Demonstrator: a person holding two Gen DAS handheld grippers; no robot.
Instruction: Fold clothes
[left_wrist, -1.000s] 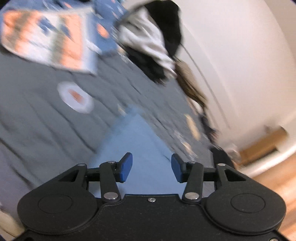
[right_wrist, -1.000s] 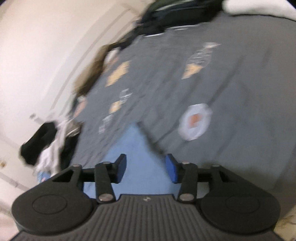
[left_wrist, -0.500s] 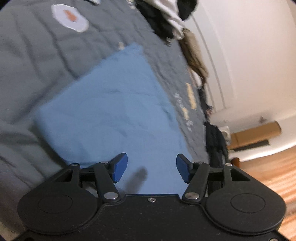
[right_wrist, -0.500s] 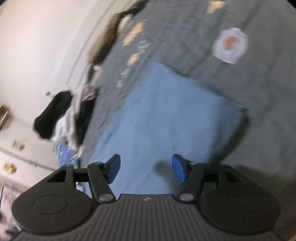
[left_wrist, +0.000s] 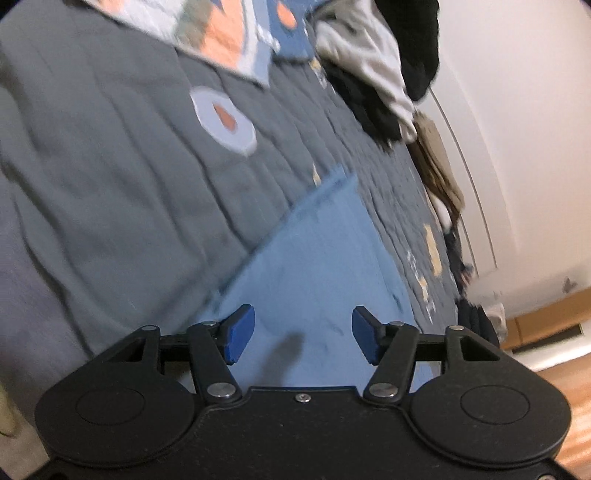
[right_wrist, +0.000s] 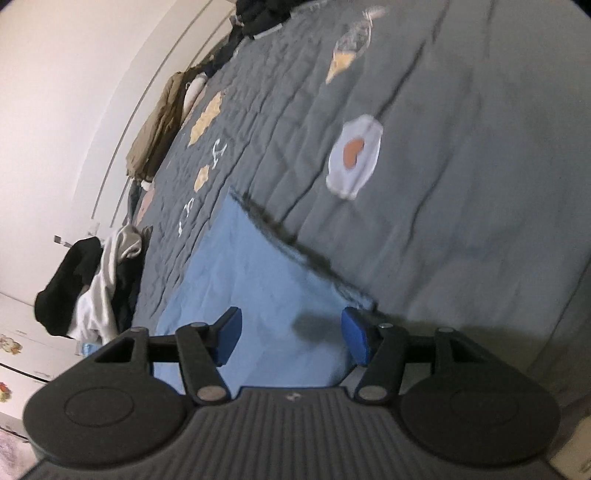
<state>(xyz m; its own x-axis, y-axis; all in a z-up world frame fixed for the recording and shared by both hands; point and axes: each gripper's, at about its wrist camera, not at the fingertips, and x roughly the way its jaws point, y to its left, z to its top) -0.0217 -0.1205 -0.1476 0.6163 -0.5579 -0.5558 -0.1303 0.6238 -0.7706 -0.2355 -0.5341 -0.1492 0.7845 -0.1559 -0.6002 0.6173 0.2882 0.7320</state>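
A light blue cloth (left_wrist: 317, 266) lies flat on the grey quilted bedspread (left_wrist: 110, 184). It also shows in the right wrist view (right_wrist: 251, 280). My left gripper (left_wrist: 303, 334) is open and empty, hovering just above the cloth near its near end. My right gripper (right_wrist: 291, 334) is open and empty above the same cloth, close to its right edge. Each casts a small shadow on the cloth.
A heap of black and white clothes (left_wrist: 384, 66) lies at the far edge of the bed, also in the right wrist view (right_wrist: 92, 284). A brown garment (right_wrist: 159, 122) lies along the wall side. A patterned pillow (left_wrist: 207, 33) sits at the back.
Both views tilted up from the half-second-ago frames, so less of the blue cloth shows. Both grippers stay open and empty.
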